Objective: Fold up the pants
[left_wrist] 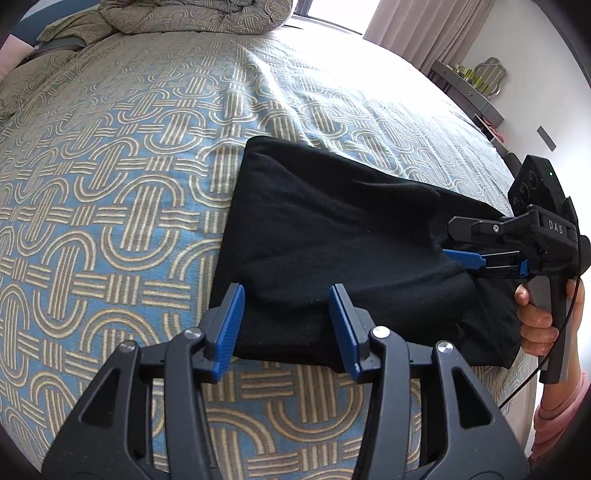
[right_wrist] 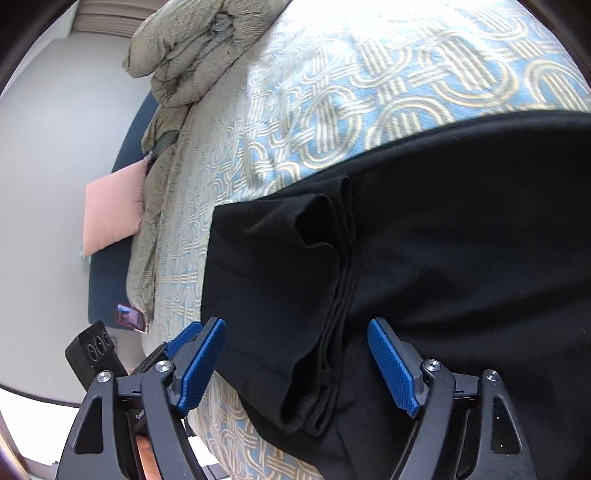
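Observation:
Black pants (left_wrist: 332, 236) lie folded into a thick rectangle on the patterned bed cover (left_wrist: 110, 184). My left gripper (left_wrist: 287, 328) hovers over their near edge, open, with the fabric's edge lying between the blue pads (left_wrist: 229, 328) but not pinched. At the pants' right end my right gripper (left_wrist: 456, 240) is held by a person's hand (left_wrist: 535, 314). In the right wrist view the right gripper (right_wrist: 297, 369) stands wide open over the stacked layer edges of the pants (right_wrist: 443, 240); its pads (right_wrist: 393, 369) are clear of the cloth.
A crumpled quilt (left_wrist: 192, 14) is heaped at the bed's far end, also seen as the quilt (right_wrist: 192, 48) by the wall. A pink pillow (right_wrist: 110, 210) and a small device (right_wrist: 129, 317) lie beside the bed. A grey dresser (left_wrist: 469, 88) stands by the curtain (left_wrist: 417, 26).

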Demonstrator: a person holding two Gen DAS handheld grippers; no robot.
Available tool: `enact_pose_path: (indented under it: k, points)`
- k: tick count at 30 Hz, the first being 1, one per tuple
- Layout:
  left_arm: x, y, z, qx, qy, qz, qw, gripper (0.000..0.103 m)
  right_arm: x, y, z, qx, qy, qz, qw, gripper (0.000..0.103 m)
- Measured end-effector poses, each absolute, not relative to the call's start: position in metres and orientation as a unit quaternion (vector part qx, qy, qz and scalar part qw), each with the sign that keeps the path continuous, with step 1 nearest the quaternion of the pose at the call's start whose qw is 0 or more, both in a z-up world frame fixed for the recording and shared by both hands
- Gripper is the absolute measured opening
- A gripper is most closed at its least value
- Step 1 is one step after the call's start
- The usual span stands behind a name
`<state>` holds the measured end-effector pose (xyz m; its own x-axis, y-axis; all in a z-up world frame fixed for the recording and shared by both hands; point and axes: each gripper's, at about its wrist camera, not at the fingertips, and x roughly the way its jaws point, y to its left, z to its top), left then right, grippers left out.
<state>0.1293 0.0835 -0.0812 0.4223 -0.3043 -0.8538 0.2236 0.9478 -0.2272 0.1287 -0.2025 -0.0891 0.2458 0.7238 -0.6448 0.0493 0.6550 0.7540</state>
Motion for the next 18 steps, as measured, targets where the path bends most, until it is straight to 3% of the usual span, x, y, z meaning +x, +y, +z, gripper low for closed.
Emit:
enact_pose_path:
  k: [5,6,7,8,13,18]
  points:
    - [0.128,0.091,-0.079,-0.055,0.513,-0.155,0.843,0.049,0.138,-0.201,-0.090,0.374,0.543,0.241,0.712,0.080]
    - [0.127,0.092,-0.078,-0.059,0.512,-0.152,0.843,0.049,0.137,-0.201,-0.089,0.380,0.538,0.244,0.712,0.076]
    - [0.126,0.094,-0.078,-0.062,0.511,-0.149,0.844,0.049,0.136,-0.198,-0.087,0.384,0.531,0.258,0.710,0.062]
    - [0.127,0.096,-0.078,-0.064,0.511,-0.148,0.844,0.049,0.134,-0.193,-0.086,0.383,0.531,0.279,0.703,0.055]
    - [0.128,0.103,-0.080,-0.077,0.515,-0.141,0.842,0.049,0.134,-0.182,-0.090,0.360,0.547,0.283,0.701,0.055]
    - [0.126,0.107,-0.080,-0.082,0.515,-0.141,0.841,0.049,0.135,-0.196,-0.103,0.404,0.558,0.273,0.672,0.055]
